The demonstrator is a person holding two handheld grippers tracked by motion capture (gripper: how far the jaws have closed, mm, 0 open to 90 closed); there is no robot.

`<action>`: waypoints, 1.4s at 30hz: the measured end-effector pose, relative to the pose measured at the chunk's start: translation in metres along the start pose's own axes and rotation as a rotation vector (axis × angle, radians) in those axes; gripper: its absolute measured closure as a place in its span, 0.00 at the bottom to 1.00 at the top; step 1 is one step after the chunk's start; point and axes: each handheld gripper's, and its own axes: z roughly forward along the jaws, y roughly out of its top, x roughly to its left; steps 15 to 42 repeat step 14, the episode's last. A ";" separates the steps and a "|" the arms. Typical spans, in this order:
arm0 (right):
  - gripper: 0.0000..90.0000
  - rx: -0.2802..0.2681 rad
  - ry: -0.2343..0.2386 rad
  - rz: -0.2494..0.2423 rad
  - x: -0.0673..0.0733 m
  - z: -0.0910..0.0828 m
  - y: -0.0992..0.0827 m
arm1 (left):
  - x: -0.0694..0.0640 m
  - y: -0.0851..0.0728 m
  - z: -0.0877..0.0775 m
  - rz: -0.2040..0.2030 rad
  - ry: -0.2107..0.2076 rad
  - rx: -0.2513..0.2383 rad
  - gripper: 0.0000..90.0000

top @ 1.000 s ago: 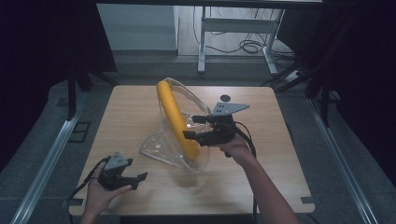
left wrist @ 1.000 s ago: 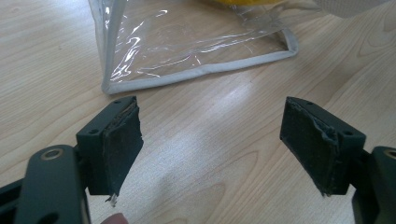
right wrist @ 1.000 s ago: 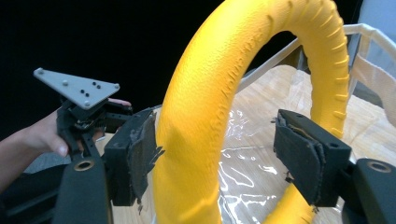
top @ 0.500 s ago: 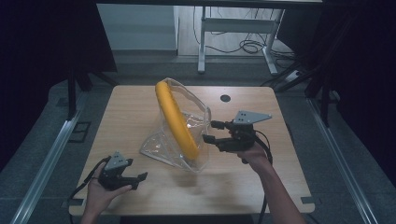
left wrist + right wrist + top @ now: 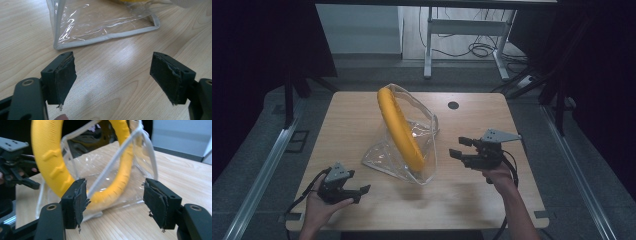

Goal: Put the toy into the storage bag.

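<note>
A yellow ring (image 5: 401, 128) stands upright inside a clear plastic bag (image 5: 414, 150) with grey piping at the middle of the wooden table (image 5: 342, 125). My right gripper (image 5: 460, 149) hovers open just right of the bag, apart from it; in its own view the ring (image 5: 50, 162) and bag (image 5: 140, 152) loom close beyond its open jaws (image 5: 113, 202). My left gripper (image 5: 362, 194) rests open near the table's front left, holding nothing. Its view shows the bag's flat corner (image 5: 105, 25) on the wood ahead of the jaws (image 5: 112, 80).
A small dark hole (image 5: 453, 105) sits in the tabletop at the back right. Metal rails (image 5: 264, 170) run along the floor on both sides. A desk frame and cables (image 5: 472, 40) stand behind the table. The left gripper (image 5: 15, 167) appears beyond the ring.
My right gripper has let go of the bag's top edge and pulled back to the right and toward the person. The left gripper has stayed put.
</note>
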 end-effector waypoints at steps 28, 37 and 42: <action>0.39 0.039 -0.019 -0.010 -0.002 0.005 -0.009 | 0.000 0.000 0.000 0.000 -0.002 0.000 0.23; 0.39 0.039 -0.019 -0.010 -0.002 0.005 -0.009 | 0.000 0.000 0.000 0.000 -0.002 0.000 0.23; 0.39 0.039 -0.019 -0.010 -0.002 0.005 -0.009 | 0.000 0.000 0.000 0.000 -0.002 0.000 0.23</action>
